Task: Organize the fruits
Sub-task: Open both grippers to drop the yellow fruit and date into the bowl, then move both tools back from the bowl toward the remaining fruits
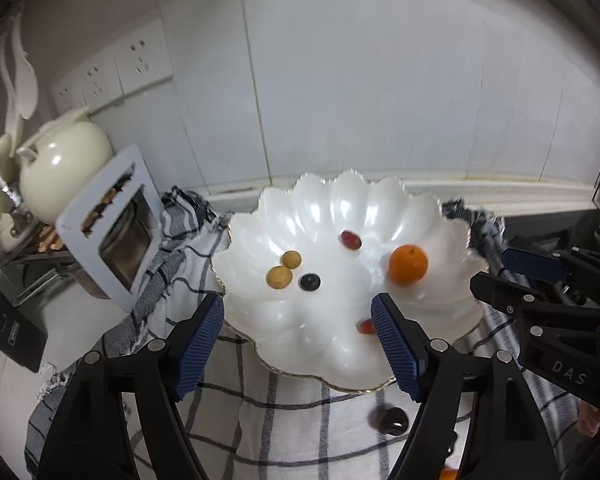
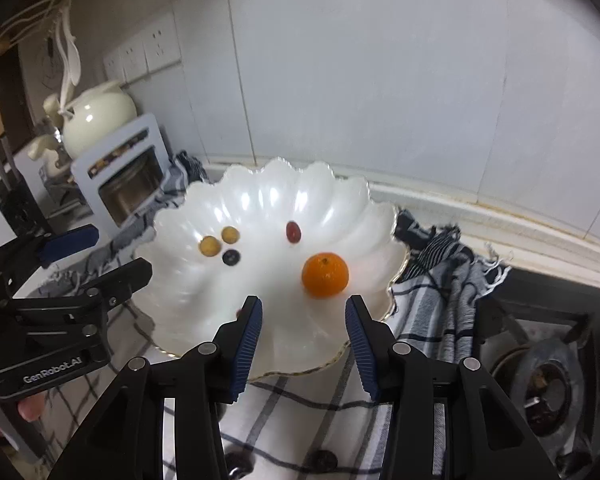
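Note:
A white scalloped bowl [image 1: 340,200] [image 2: 276,188] stands on a checked cloth [image 1: 292,424]. In it lie an orange [image 1: 407,265] [image 2: 325,275], a red grape [image 1: 351,239] [image 2: 293,232], two small yellow fruits [image 1: 284,269] [image 2: 220,240], a dark berry [image 1: 310,282] [image 2: 231,257] and a second red fruit [image 1: 365,326] by the near wall. My left gripper [image 1: 298,308] [image 2: 100,256] is open over the bowl's near left rim and holds nothing. My right gripper [image 2: 304,305] [image 1: 512,280] is open just short of the orange, with nothing between its pads.
Dark fruits [image 1: 390,420] [image 2: 326,458] lie on the cloth in front of the bowl. A cream teapot [image 1: 60,160] and a white-framed jar holder [image 1: 116,232] stand at the left. A gas burner [image 2: 548,380] is at the right, the tiled wall close behind.

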The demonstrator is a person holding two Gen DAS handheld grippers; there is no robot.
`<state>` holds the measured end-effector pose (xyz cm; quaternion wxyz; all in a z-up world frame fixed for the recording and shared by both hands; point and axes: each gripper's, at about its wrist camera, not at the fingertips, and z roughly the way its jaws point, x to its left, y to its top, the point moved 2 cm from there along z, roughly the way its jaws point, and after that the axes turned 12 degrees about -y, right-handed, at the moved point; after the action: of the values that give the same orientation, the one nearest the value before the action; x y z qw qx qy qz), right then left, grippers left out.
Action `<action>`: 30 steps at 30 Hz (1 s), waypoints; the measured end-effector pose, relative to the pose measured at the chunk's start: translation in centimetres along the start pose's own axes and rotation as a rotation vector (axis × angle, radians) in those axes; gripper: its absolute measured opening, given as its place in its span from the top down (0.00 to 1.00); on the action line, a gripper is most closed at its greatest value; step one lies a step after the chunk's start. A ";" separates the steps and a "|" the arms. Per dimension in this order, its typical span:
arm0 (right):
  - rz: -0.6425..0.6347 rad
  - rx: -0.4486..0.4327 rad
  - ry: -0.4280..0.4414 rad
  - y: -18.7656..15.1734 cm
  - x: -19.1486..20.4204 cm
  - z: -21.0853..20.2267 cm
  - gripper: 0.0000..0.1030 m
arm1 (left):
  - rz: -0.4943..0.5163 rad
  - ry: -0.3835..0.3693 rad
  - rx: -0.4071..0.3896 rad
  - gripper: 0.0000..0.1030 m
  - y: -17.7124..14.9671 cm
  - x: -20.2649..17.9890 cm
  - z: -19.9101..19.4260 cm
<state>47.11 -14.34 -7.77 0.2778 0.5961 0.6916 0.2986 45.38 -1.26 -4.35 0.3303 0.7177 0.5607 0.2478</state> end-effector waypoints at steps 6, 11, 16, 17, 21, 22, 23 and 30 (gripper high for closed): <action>0.003 -0.086 0.007 0.1 -0.2 -3.9 0.57 | 0.017 0.003 -0.077 0.22 0.3 -1.3 -3.8; 0.002 -0.147 0.010 -0.2 -0.7 -6.7 0.57 | 0.031 -0.006 -0.126 0.21 0.1 -2.3 -6.6; 0.001 -0.176 0.017 -1.1 -1.3 -8.6 0.57 | 0.028 -0.020 -0.158 0.21 -0.7 -3.3 -9.1; -0.001 -0.179 0.020 -1.3 -1.3 -9.0 0.57 | 0.028 -0.017 -0.164 0.21 -0.9 -3.5 -9.5; 0.001 -0.197 0.030 -2.4 -1.8 -10.3 0.57 | 0.039 0.003 -0.184 0.21 -1.8 -4.6 -11.1; 0.000 -0.201 0.030 -2.7 -1.9 -10.6 0.57 | 0.042 0.009 -0.187 0.21 -2.1 -5.0 -11.5; -0.002 -0.205 0.031 -3.0 -2.1 -10.9 0.57 | 0.045 0.014 -0.189 0.21 -2.3 -5.3 -11.7; -0.025 -0.215 0.046 -5.4 -2.8 -12.4 0.57 | 0.061 0.034 -0.199 0.21 -4.4 -7.2 -13.7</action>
<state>34.80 -18.75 -3.45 0.3279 0.5470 0.6691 0.3814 30.78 -4.84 1.47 0.3825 0.6938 0.5168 0.3243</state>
